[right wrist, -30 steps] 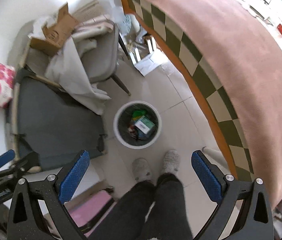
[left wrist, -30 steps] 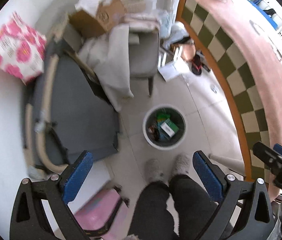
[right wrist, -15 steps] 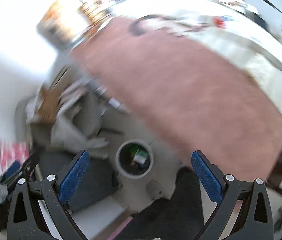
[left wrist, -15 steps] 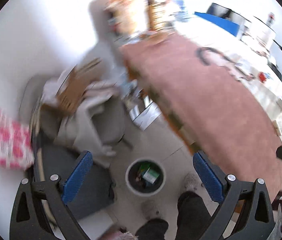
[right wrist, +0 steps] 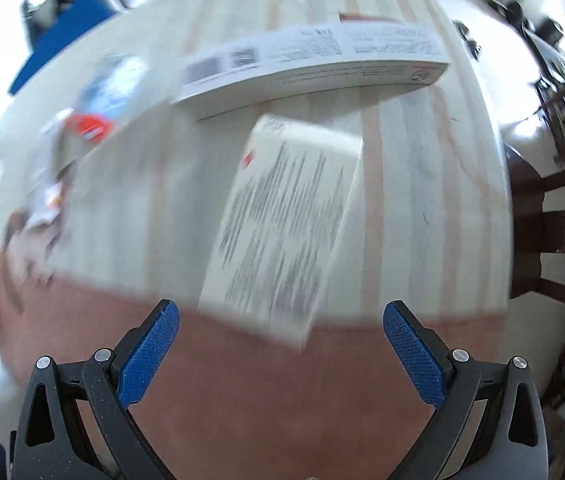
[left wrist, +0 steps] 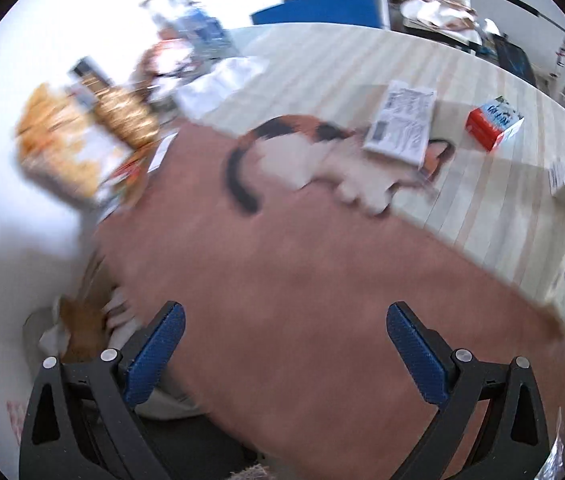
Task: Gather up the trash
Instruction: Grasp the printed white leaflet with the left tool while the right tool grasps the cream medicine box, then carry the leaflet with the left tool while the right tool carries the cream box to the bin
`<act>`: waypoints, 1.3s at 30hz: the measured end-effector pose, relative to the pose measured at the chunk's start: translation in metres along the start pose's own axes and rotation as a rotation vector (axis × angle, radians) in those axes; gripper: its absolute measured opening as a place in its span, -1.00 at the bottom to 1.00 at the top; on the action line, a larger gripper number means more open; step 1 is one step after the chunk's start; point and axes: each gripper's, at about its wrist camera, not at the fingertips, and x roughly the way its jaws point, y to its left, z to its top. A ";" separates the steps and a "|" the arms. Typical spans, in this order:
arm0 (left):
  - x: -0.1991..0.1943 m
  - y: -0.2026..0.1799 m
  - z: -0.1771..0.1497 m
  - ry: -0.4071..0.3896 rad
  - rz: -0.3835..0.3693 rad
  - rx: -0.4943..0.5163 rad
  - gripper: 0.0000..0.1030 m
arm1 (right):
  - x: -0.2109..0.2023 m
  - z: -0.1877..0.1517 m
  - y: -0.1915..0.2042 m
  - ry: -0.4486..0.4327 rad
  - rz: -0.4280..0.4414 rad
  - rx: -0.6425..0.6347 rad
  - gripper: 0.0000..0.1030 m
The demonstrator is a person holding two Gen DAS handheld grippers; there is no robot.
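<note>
In the left wrist view, snack bags (left wrist: 82, 140) blur at the upper left of the frame, stacked at the bench (left wrist: 302, 280) edge by the wall. My left hand-held gripper (left wrist: 282, 344) is spread wide and empty at the lower middle, over bare pink cloth, since nothing there needs lifting. Toward the upper right a flat printed packet (left wrist: 400, 122) lies on the cat print, and a small red and blue carton (left wrist: 492, 122) sits just beyond it.

In the right wrist view, my right hand-held gripper (right wrist: 280, 340) is likewise spread and holds nothing. The white printed box (right wrist: 282, 232) lies flat at the frame's middle, its near end between my fingers' line, so I judge it my next piece of trash. A long flat box (right wrist: 310, 68) lies behind it, across the upper frame.
</note>
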 end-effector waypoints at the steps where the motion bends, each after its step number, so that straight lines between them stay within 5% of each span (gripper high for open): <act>1: 0.009 -0.005 0.014 0.010 -0.017 0.017 1.00 | 0.008 0.009 -0.001 0.018 0.007 0.029 1.00; 3: 0.030 -0.017 0.048 0.035 -0.052 0.059 1.00 | 0.016 0.024 0.001 0.012 0.025 0.059 0.88; 8: 0.083 -0.045 0.125 0.115 -0.151 0.134 1.00 | 0.020 0.032 0.030 -0.036 -0.100 -0.083 0.51; 17: 0.133 -0.095 0.179 0.214 -0.222 0.242 0.98 | 0.027 0.056 0.055 -0.020 -0.082 -0.150 0.52; 21: 0.130 -0.101 0.176 0.200 -0.289 0.249 0.37 | 0.033 0.063 0.066 -0.012 -0.092 -0.170 0.52; 22: 0.127 -0.100 0.173 0.201 -0.288 0.245 0.37 | 0.033 0.063 0.066 -0.012 -0.087 -0.178 0.52; 26: 0.114 -0.090 0.143 0.226 -0.274 0.228 0.37 | 0.033 0.052 0.064 0.003 -0.062 -0.202 0.51; 36: 0.055 -0.022 -0.073 0.441 -0.271 0.015 0.37 | 0.039 -0.047 0.056 0.092 -0.098 -0.489 0.51; 39: 0.042 -0.012 -0.109 0.459 -0.282 -0.032 0.37 | 0.042 -0.077 0.058 0.118 -0.109 -0.557 0.51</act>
